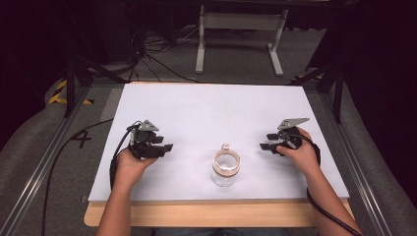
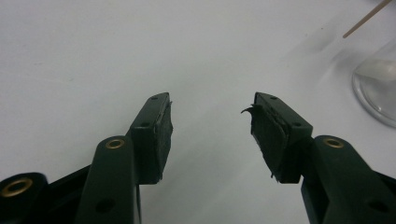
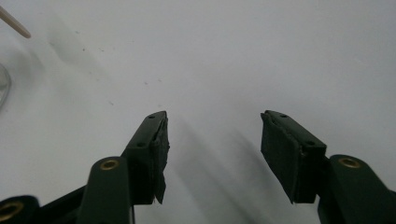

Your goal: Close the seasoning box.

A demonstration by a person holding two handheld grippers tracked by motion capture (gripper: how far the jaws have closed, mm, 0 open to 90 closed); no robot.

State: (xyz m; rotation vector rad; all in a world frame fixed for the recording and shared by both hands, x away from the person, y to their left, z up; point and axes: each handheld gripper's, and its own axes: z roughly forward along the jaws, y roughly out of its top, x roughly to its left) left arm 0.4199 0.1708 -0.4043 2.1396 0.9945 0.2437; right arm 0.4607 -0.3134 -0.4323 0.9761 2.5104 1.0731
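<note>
A clear glass jar (image 1: pixel 225 169) with a pale wooden ring at its mouth stands on the white table (image 1: pixel 206 113), near the front edge in the middle. A small pale lid or stopper (image 1: pixel 225 146) sits just behind it. My left gripper (image 1: pixel 166 146) rests left of the jar, open and holding nothing (image 2: pixel 212 116). The jar's glass base (image 2: pixel 378 88) is at the right edge of the left gripper view. My right gripper (image 1: pixel 265 141) rests right of the jar, open and holding nothing (image 3: pixel 214 128). A thin wooden stick tip (image 3: pixel 14 23) crosses the top left of the right gripper view.
The white sheet covers a wooden tabletop (image 1: pixel 216 214) whose bare front edge faces me. Beyond the table are a grey floor, cables (image 1: pixel 147 54) and a white stand (image 1: pixel 241 29). A black cable (image 1: pixel 74 147) trails off the left gripper over the table's left side.
</note>
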